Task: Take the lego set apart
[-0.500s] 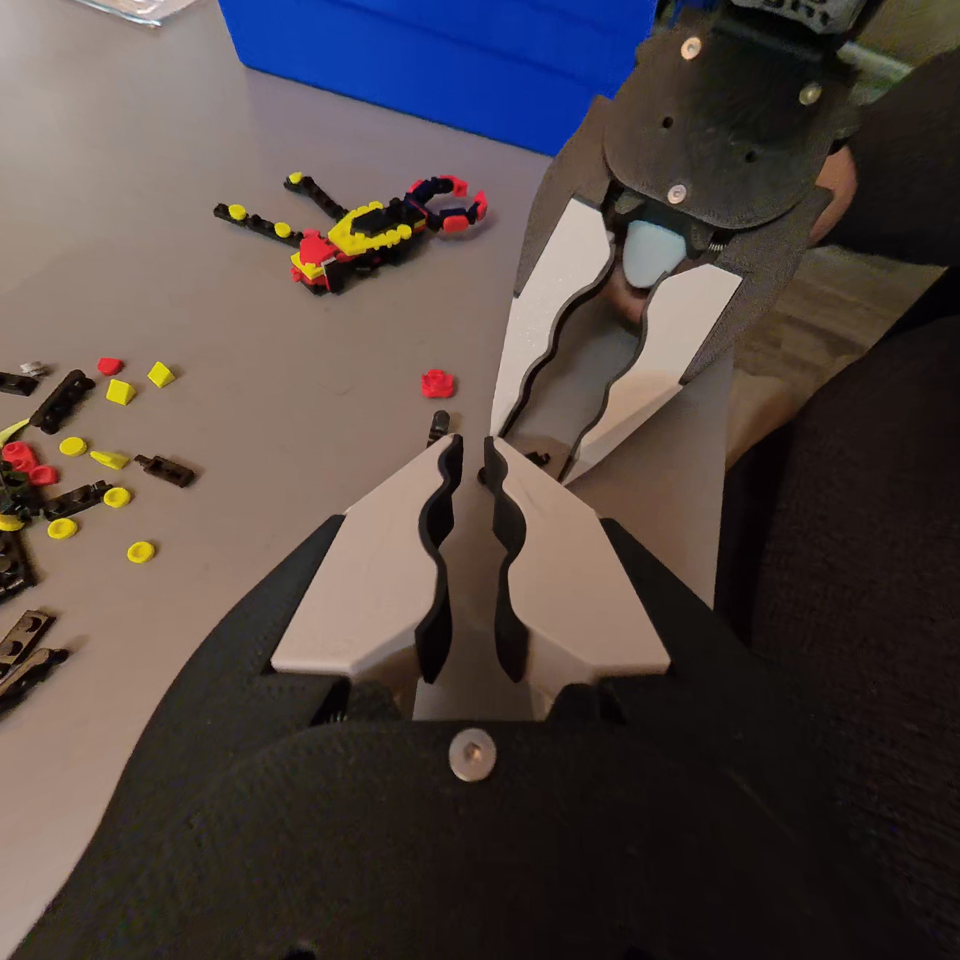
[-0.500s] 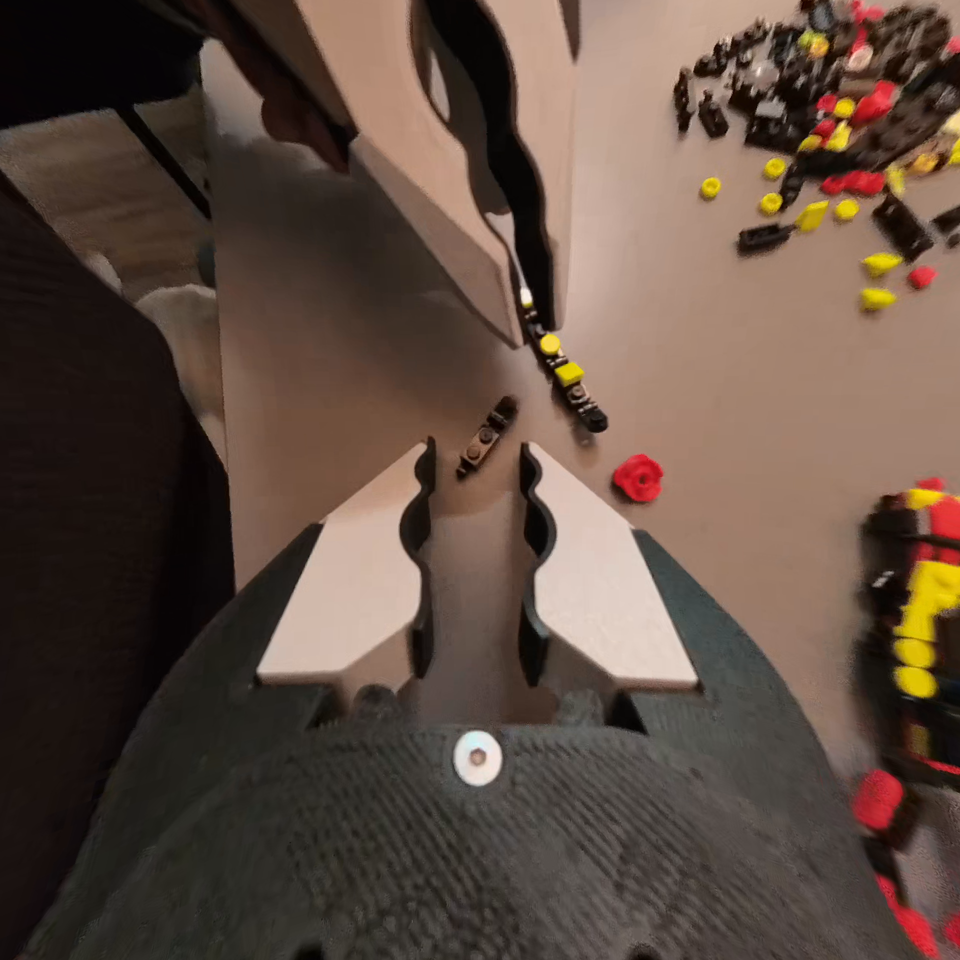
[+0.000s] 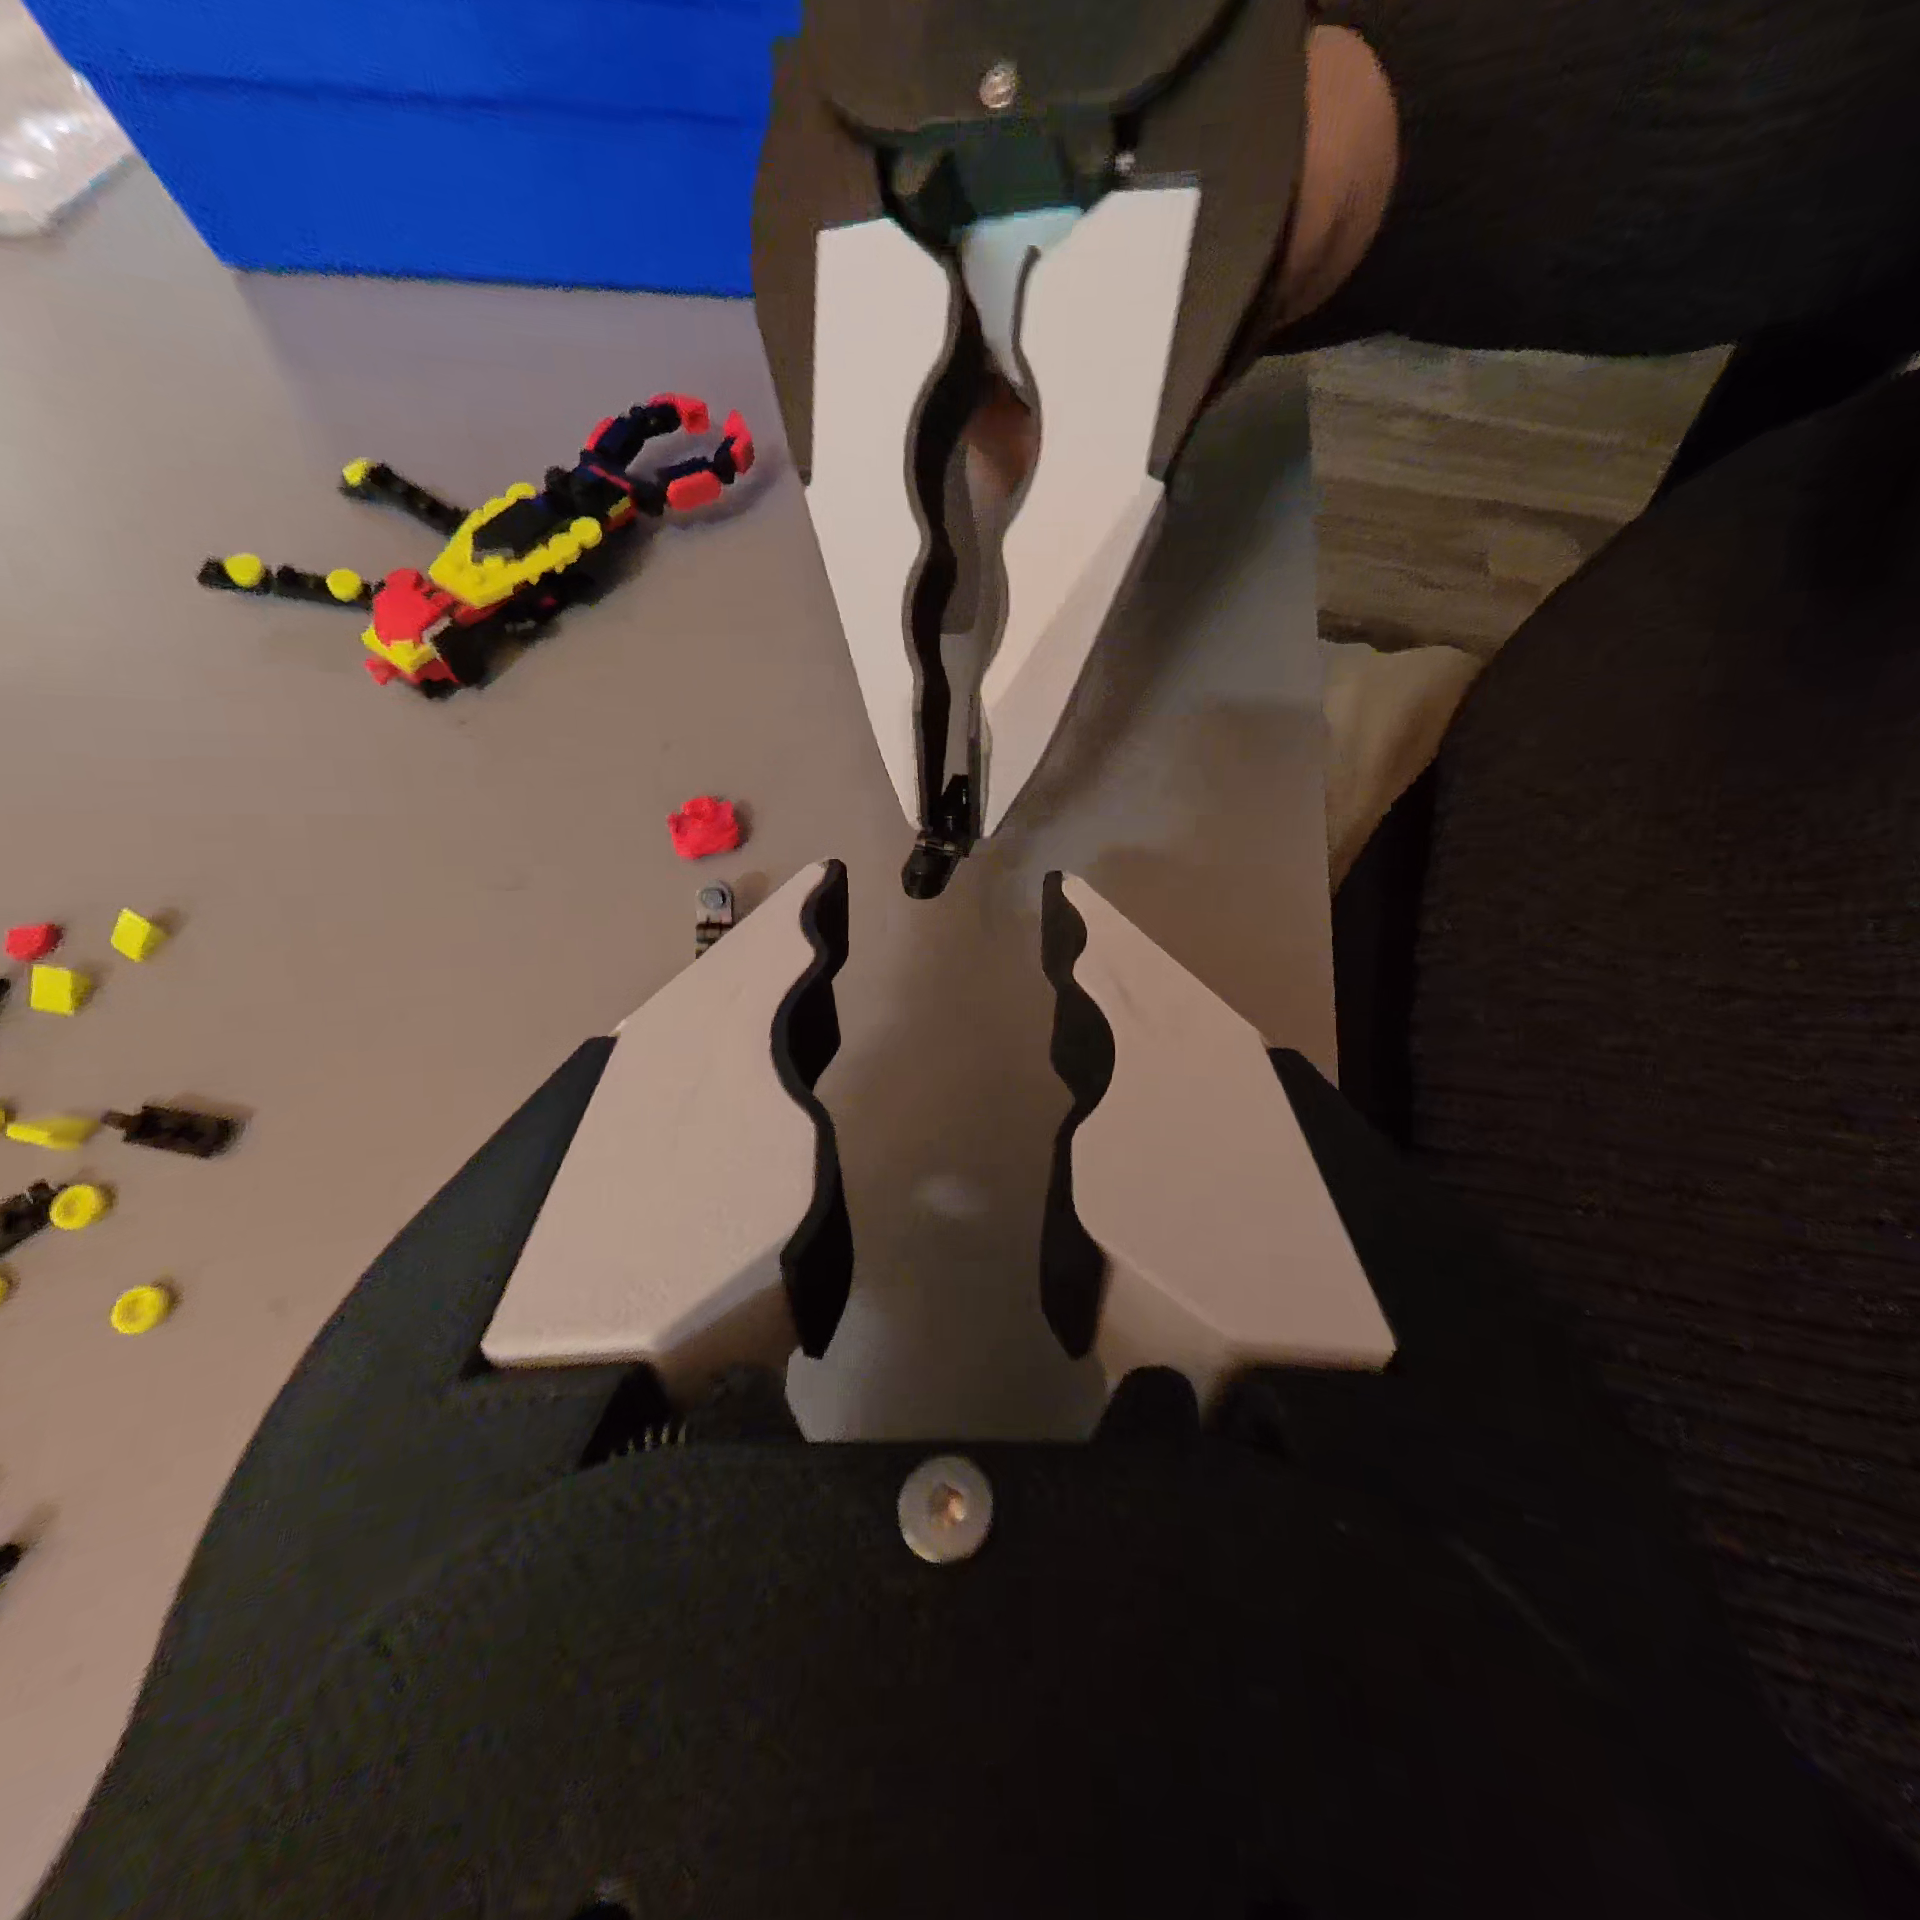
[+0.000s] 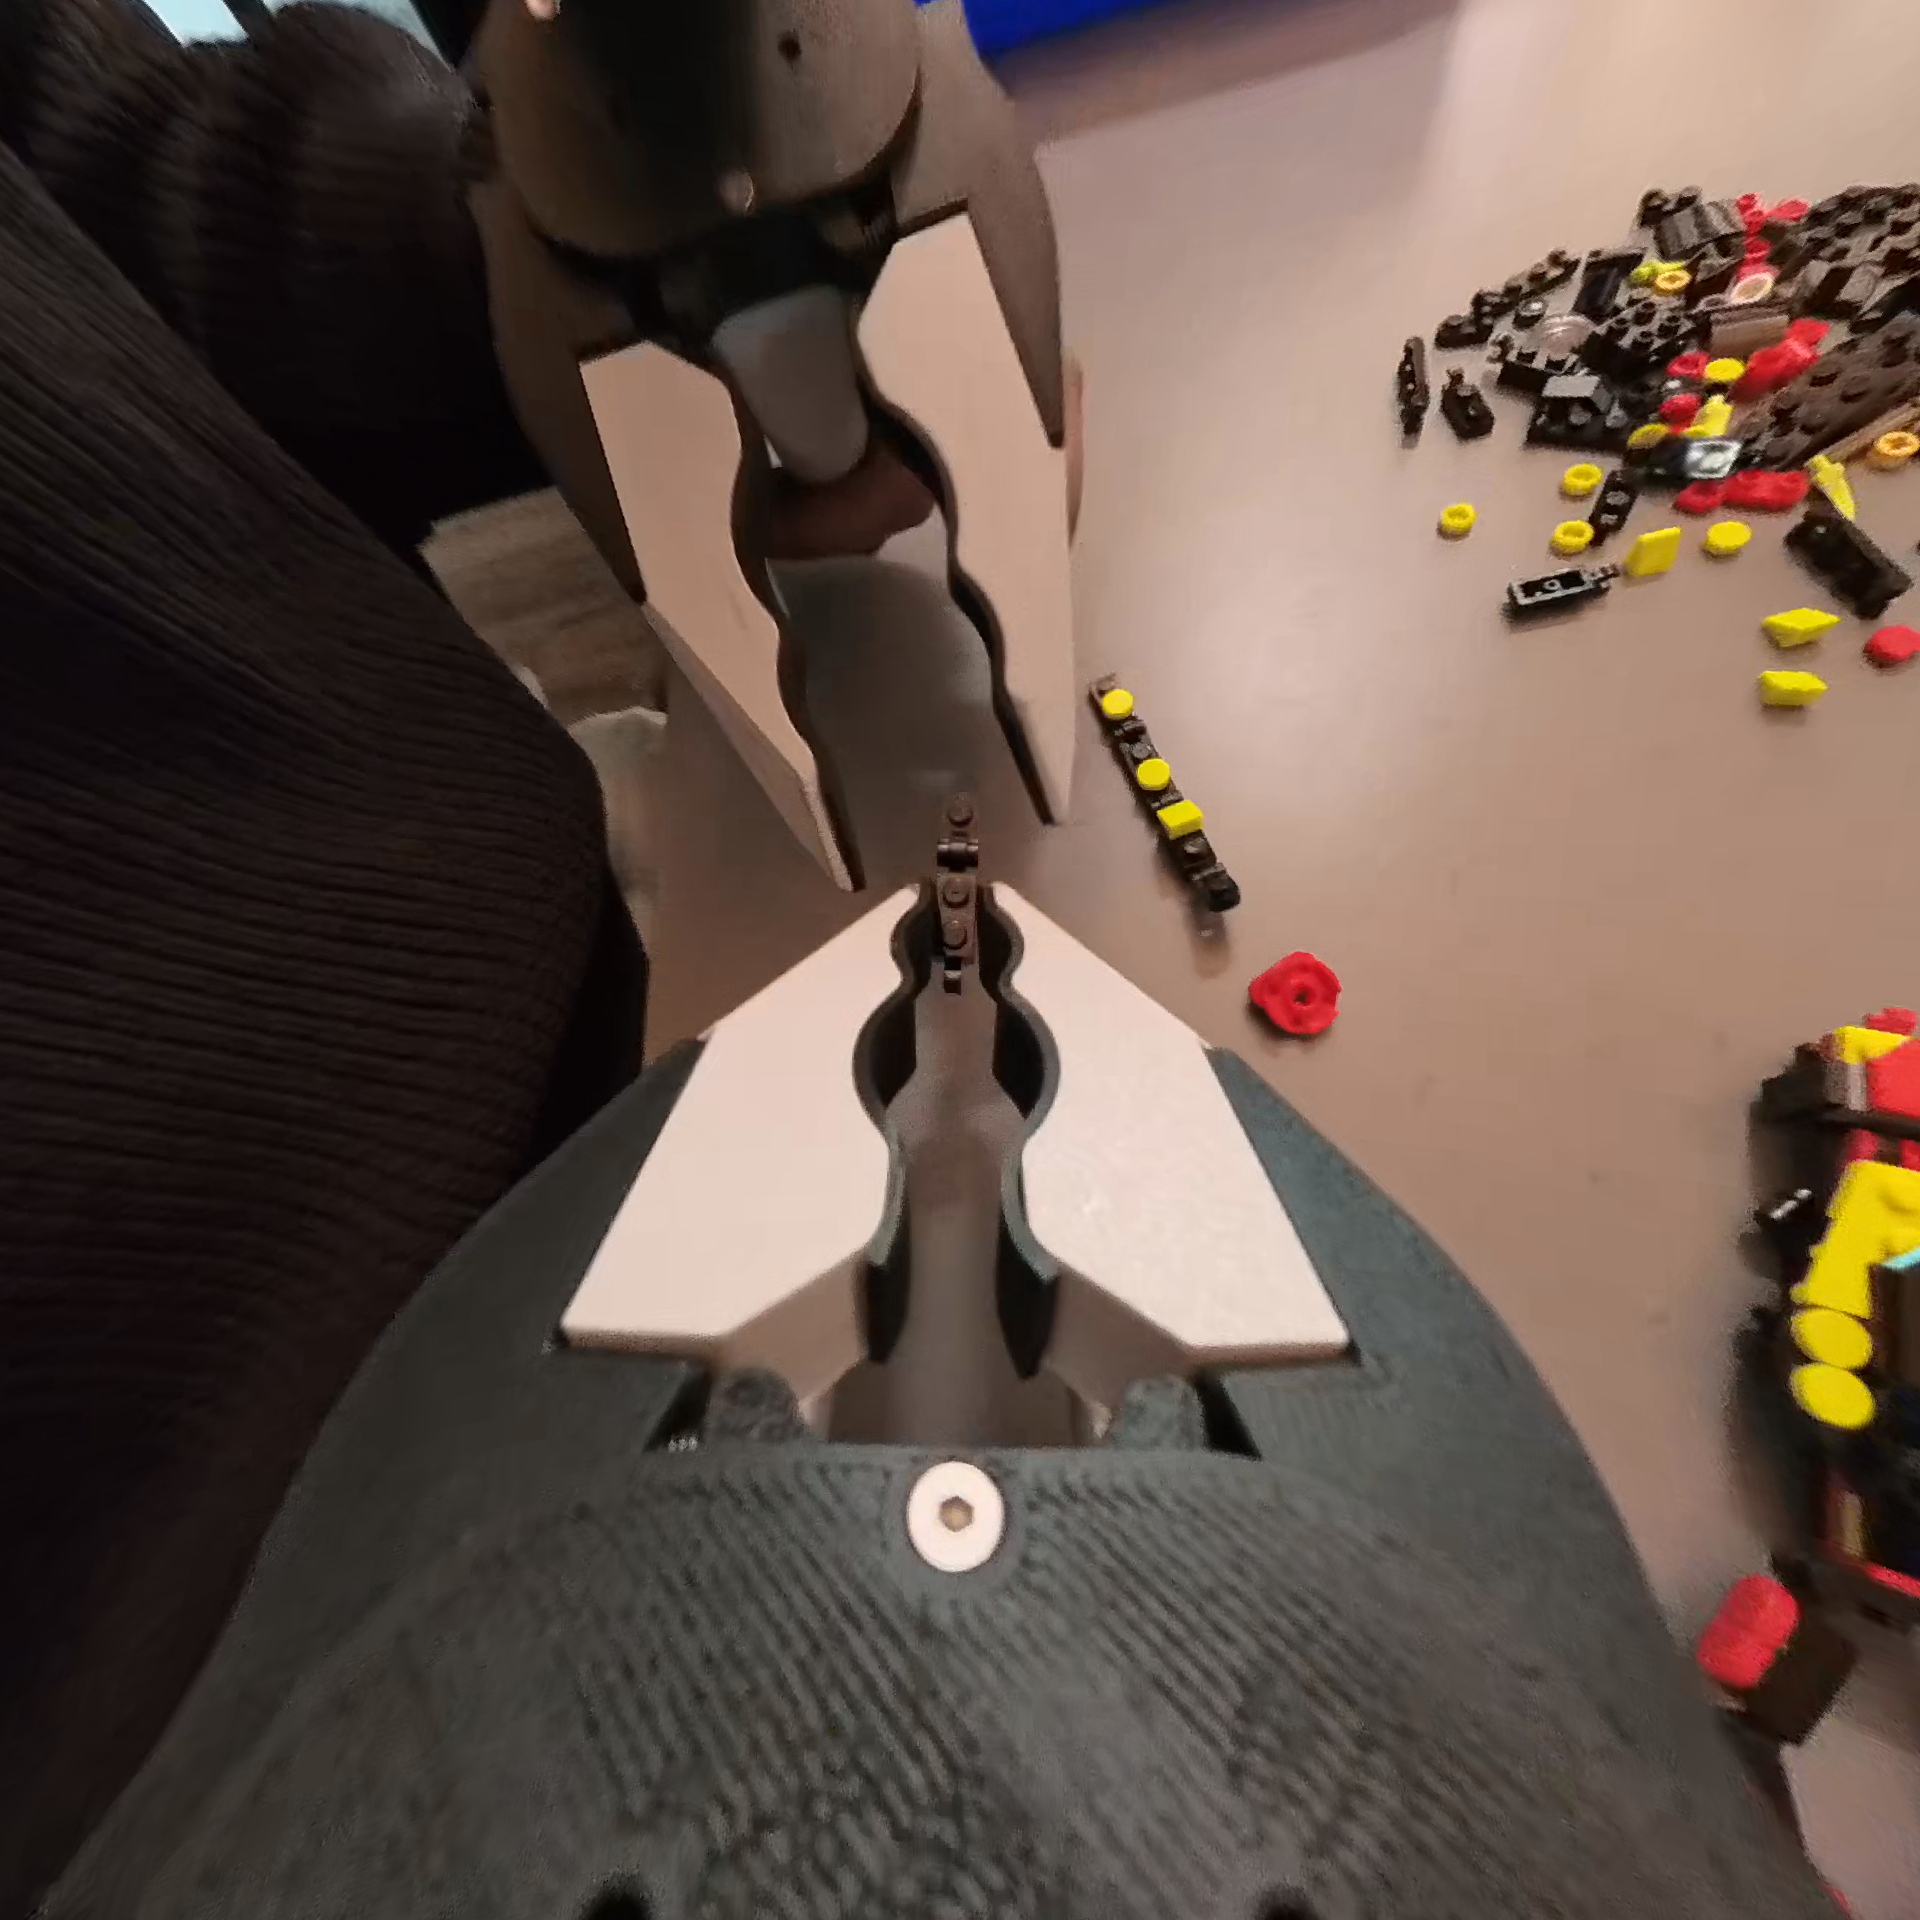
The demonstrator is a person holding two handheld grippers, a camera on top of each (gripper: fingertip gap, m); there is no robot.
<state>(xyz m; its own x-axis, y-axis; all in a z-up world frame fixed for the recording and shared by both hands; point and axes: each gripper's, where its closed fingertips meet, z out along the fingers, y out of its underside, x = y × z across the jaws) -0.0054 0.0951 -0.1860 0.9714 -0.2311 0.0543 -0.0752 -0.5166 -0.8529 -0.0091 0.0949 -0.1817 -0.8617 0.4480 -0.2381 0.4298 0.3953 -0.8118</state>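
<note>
My right gripper (image 4: 956, 894) is shut on a small black lego piece (image 4: 956, 883) that sticks out past its tips, held just above the grey table. In the left wrist view the right gripper (image 3: 948, 821) comes down from the top with that piece (image 3: 935, 862). My left gripper (image 3: 940, 875) is open and empty, its tips on either side of the piece; it also shows in the right wrist view (image 4: 948, 842). A black strip with yellow studs (image 4: 1164, 800) lies beside it. The red, yellow and black lego model (image 3: 499, 561) lies further left.
A loose red piece (image 3: 704, 828) lies near the grippers. Several loose pieces (image 4: 1714, 395) are heaped and scattered on the table (image 3: 312, 831). A blue bin (image 3: 436, 135) stands at the back. The table edge and a person's dark clothing (image 3: 1714, 1143) are close on the right. Less than 4 cm separates the two grippers' tips.
My right gripper has shut on the small black piece that lay on the table and lifted it. My left gripper has opened, and the yellow-studded strip now lies free beside it.
</note>
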